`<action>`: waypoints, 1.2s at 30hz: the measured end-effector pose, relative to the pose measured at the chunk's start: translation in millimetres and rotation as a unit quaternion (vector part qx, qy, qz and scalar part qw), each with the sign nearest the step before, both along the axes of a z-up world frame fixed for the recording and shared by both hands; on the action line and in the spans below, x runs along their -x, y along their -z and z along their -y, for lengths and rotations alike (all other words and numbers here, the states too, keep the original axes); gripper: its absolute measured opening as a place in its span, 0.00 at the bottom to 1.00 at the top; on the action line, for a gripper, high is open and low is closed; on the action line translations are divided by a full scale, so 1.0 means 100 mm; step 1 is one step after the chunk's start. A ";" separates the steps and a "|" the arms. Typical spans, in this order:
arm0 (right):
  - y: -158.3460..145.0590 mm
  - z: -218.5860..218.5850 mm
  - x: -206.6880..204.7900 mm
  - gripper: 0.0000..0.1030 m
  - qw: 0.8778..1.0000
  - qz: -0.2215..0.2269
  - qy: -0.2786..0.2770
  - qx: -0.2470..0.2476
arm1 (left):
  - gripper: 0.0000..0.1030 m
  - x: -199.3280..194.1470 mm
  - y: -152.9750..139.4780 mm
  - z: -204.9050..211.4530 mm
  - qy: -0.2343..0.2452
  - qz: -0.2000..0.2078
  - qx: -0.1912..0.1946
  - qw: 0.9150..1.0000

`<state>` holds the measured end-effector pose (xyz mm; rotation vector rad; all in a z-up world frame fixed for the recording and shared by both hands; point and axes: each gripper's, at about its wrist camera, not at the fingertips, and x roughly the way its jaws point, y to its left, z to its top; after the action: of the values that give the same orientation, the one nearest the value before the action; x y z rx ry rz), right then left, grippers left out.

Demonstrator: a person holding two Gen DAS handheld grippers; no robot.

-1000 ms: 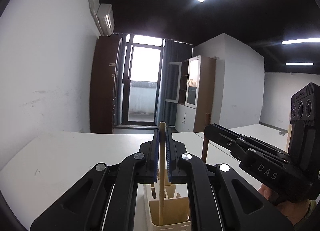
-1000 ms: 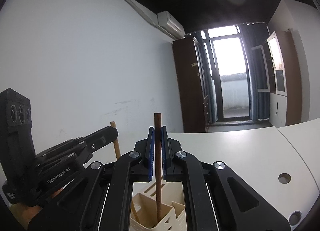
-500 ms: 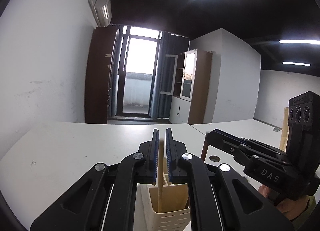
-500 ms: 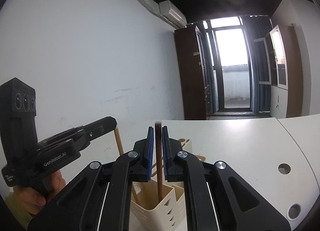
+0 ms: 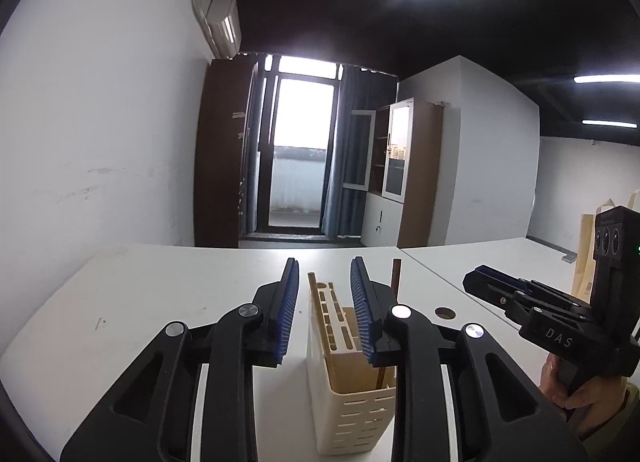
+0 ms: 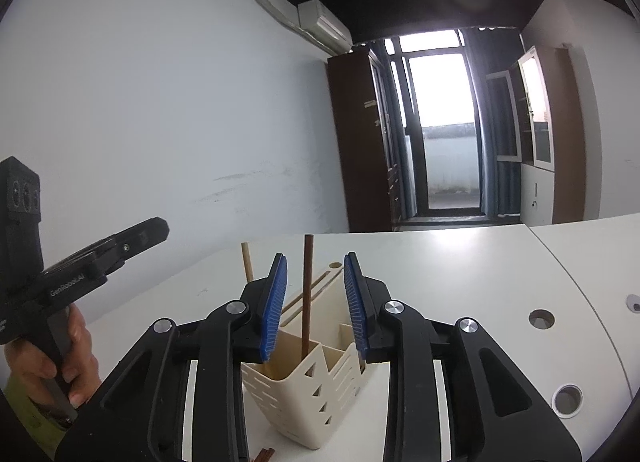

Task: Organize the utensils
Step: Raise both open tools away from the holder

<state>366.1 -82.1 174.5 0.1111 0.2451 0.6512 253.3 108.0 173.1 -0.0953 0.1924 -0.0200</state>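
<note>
Both sets of fingers stand wide and hold nothing. A cream utensil holder [image 5: 352,394] sits on the white surface [image 5: 160,294]. The light chopstick [image 5: 316,298] stands between the left gripper [image 5: 325,282] fingers, untouched; the dark chopstick [image 6: 308,294] stands likewise within the right gripper [image 6: 314,282].

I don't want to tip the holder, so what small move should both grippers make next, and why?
Probably lift both straight up and back. The left gripper and right gripper are open, and the light chopstick and dark chopstick stand free in the cream holder, so nothing is gripped.
</note>
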 end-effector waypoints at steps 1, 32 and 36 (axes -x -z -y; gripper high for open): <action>0.00 -0.01 0.02 0.29 1.000 -0.001 0.003 0.003 | 0.27 0.04 -0.01 0.01 -0.001 -0.003 0.000 1.000; 0.40 -0.14 0.57 0.60 0.990 -0.094 0.031 0.101 | 0.63 0.63 0.44 0.02 -0.026 -0.147 -0.006 0.989; 0.54 -0.14 0.59 0.62 0.984 -0.119 0.038 0.124 | 0.64 0.62 0.58 -0.03 -0.031 -0.178 -0.009 0.984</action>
<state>307.2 -68.1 120.7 -0.0415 0.5476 0.5258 190.9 111.0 114.9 -0.0862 0.5466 0.0610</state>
